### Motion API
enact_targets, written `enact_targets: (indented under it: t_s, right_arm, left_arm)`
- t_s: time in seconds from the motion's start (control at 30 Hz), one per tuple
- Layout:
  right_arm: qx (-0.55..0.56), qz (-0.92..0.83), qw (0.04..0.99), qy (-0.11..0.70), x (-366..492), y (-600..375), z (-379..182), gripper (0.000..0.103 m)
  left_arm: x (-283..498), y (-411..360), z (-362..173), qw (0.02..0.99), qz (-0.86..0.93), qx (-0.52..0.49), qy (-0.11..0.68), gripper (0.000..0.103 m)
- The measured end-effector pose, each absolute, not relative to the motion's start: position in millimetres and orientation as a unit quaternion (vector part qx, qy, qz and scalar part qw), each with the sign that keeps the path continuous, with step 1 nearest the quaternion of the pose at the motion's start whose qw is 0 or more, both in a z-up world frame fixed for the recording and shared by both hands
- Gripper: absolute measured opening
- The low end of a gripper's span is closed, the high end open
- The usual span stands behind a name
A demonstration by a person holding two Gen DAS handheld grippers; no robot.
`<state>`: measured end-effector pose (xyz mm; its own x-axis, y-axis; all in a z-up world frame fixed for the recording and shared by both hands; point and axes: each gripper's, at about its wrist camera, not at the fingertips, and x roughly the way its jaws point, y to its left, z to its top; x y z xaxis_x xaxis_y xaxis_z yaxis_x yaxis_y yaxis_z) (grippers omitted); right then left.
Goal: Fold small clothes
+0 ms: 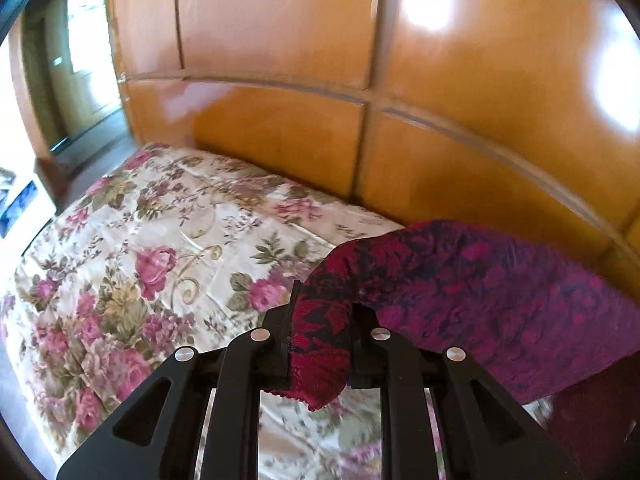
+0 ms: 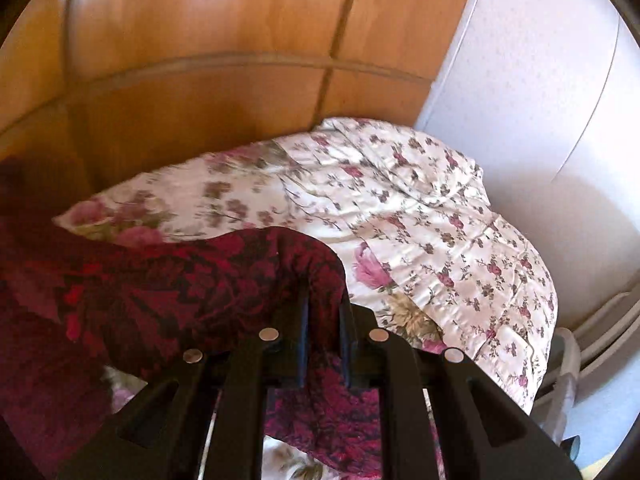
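Observation:
A dark red garment with a black pattern (image 1: 500,300) hangs in the air above a bed, stretched between both grippers. My left gripper (image 1: 322,320) is shut on one end of it; the cloth bunches between the jaws and a flap hangs below. In the right wrist view the same garment (image 2: 160,292) runs off to the left. My right gripper (image 2: 324,308) is shut on its other end, with cloth draped over and between the fingers.
A floral quilt (image 1: 160,248) covers the bed under both grippers; it also shows in the right wrist view (image 2: 440,232). A glossy wooden wardrobe (image 1: 400,80) stands close behind the bed. A white wall (image 2: 540,100) is at the right, a doorway (image 1: 80,80) at the far left.

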<state>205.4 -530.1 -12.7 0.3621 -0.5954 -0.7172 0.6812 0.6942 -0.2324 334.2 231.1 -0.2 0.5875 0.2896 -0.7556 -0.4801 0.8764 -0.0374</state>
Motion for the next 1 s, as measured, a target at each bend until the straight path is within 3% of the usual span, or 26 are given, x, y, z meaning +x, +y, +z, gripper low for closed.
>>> enact_targets:
  t_s: [0.1, 0.17, 0.2, 0.23, 0.27, 0.3, 0.47, 0.63, 0.83, 0.87, 0.9, 0.93, 1.0]
  right_arm:
    - [0.050, -0.395, 0.817, 0.418, 214, -533, -16, 0.019]
    - [0.046, -0.407, 0.815, 0.410, 215, -533, -14, 0.034]
    - [0.043, -0.410, 0.817, 0.403, 212, -531, -11, 0.037]
    - [0.045, -0.409, 0.822, 0.394, 207, -529, -6, 0.048]
    - [0.049, -0.404, 0.829, 0.384, 200, -526, -1, 0.066]
    - [0.050, -0.402, 0.834, 0.375, 195, -523, 4, 0.072]
    - [0.083, -0.334, 0.872, 0.349, 139, -481, 20, 0.086]
    - [0.158, -0.157, 0.875, 0.430, 94, -421, -20, 0.085]
    - [0.237, -0.057, 0.841, 0.483, 63, -373, -73, 0.076]
    - [0.245, -0.052, 0.838, 0.485, 63, -371, -77, 0.072]
    - [0.247, -0.050, 0.837, 0.485, 62, -366, -81, 0.071]
    - [0.241, -0.053, 0.842, 0.480, 63, -361, -81, 0.068]
    - [0.242, -0.042, 0.844, 0.477, 65, -356, -79, 0.053]
  left_arm:
    - [346, 233, -11, 0.872, 0.237, -0.121, 0.411, 0.020]
    - [343, 227, -13, 0.874, 0.238, -0.118, 0.408, 0.041]
    - [340, 223, -12, 0.878, 0.240, -0.115, 0.399, 0.067]
    - [334, 218, -10, 0.885, 0.240, -0.110, 0.384, 0.079]
    - [326, 211, -7, 0.894, 0.237, -0.104, 0.367, 0.079]
    - [317, 202, -5, 0.901, 0.223, -0.099, 0.359, 0.079]
    - [261, 158, -18, 0.917, 0.058, -0.128, 0.373, 0.079]
    - [202, 108, -62, 0.872, -0.125, -0.184, 0.436, 0.079]
    - [171, 75, -109, 0.797, -0.216, -0.281, 0.490, 0.077]
    - [169, 72, -109, 0.796, -0.218, -0.286, 0.487, 0.074]
    - [167, 66, -109, 0.797, -0.222, -0.282, 0.486, 0.060]
    - [167, 61, -109, 0.793, -0.230, -0.277, 0.492, 0.035]
    - [165, 51, -109, 0.791, -0.236, -0.264, 0.498, 0.020]
